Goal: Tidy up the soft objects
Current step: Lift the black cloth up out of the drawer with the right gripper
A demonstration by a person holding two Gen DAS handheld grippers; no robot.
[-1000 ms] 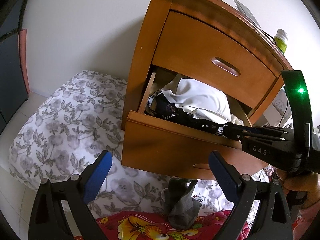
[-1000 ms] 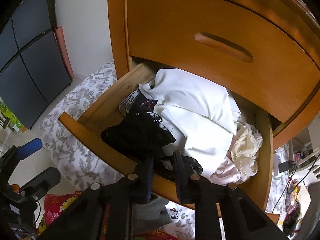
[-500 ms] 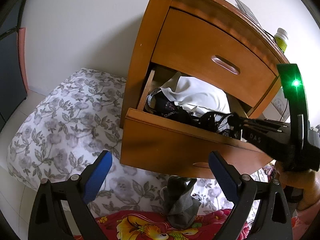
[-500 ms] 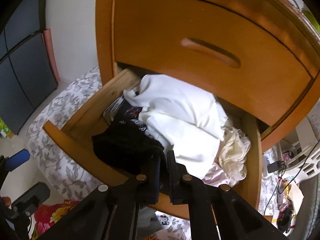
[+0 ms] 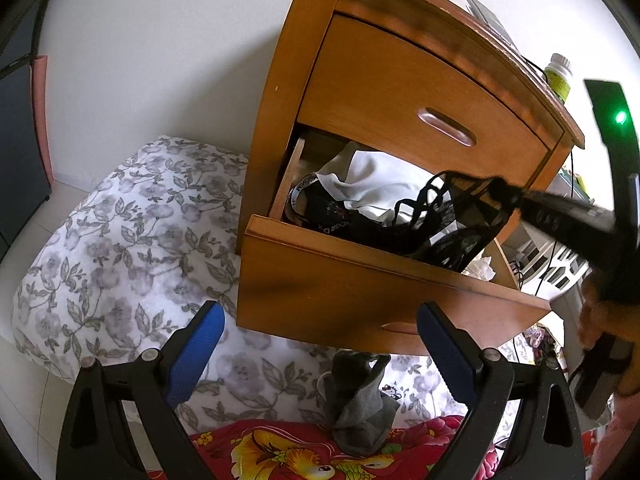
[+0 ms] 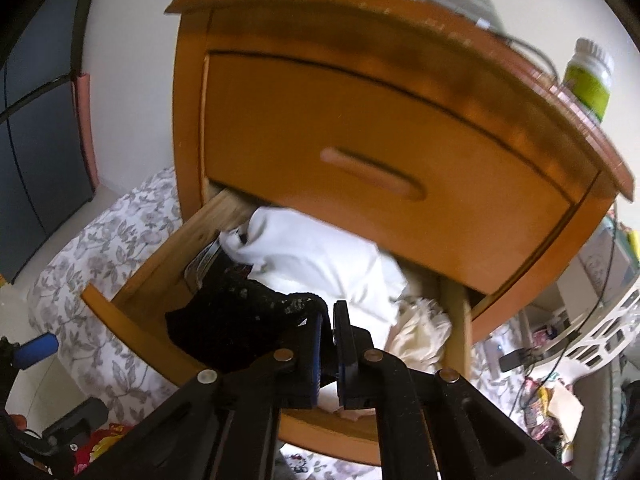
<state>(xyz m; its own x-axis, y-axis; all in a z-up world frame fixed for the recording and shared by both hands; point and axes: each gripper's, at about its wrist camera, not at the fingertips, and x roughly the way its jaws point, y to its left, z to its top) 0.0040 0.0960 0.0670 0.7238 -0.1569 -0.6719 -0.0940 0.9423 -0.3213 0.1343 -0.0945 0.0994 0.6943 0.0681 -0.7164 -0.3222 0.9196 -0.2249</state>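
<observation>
Black lace garment [image 6: 244, 320] pinched in our right gripper [image 6: 327, 354], jaws drawn nearly together on a fold of it, the rest trailing down into the open lower drawer [image 5: 360, 276] of the wooden nightstand [image 5: 400, 92]. From the left wrist view the fabric is stretched up clear of the drawer front, one end lying among the other clothes.

Our left gripper [image 5: 320, 348] hangs below the drawer with its blue pads [image 5: 196, 352] spread wide, nothing between them.

In the drawer we note a crumpled white garment [image 6: 320, 256], a dark piece with a lettered waistband [image 5: 304, 192] and a cream item [image 6: 420, 328] at the right corner; nothing looks folded. A grey sock [image 5: 356, 400] lies on the floral bedding [image 5: 120, 240] below, beside a red flowered cloth [image 5: 280, 452].

We judge the task barely begun: one piece is being lifted, the heap is unsorted. Where sorted items should go we cannot tell; the right view is blurred.
</observation>
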